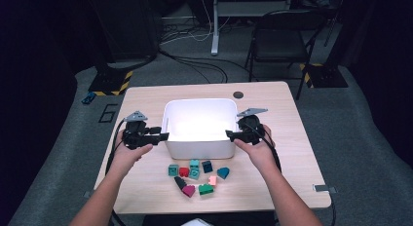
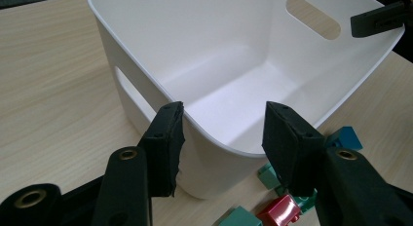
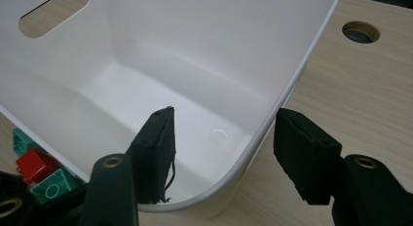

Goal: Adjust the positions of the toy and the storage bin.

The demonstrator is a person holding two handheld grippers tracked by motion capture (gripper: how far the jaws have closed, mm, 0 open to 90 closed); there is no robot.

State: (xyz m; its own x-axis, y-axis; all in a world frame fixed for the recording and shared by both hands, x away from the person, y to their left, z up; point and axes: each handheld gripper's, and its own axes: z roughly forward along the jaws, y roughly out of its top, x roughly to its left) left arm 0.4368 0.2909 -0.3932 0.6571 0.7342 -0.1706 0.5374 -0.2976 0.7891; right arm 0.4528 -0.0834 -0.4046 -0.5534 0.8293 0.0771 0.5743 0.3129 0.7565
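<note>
The white plastic bin (image 1: 199,126) is standing in the middle of the light wooden counter (image 1: 146,97). The left gripper (image 2: 221,133) is straddling the bin's near left corner with fingers (image 2: 165,143) open, not pressing the wall. The right gripper (image 3: 221,153) is straddling the near right corner, fingers (image 3: 302,153) also apart from the rim, while small coloured toy bricks (image 1: 197,175) are lying just in front of the bin.

Both forearms enter from the bottom of the high view. The left gripper (image 1: 163,136) sits left of centre, jaws apart, pointing right. The right gripper (image 1: 228,134) sits right of centre, jaws apart, pointing left.
</note>
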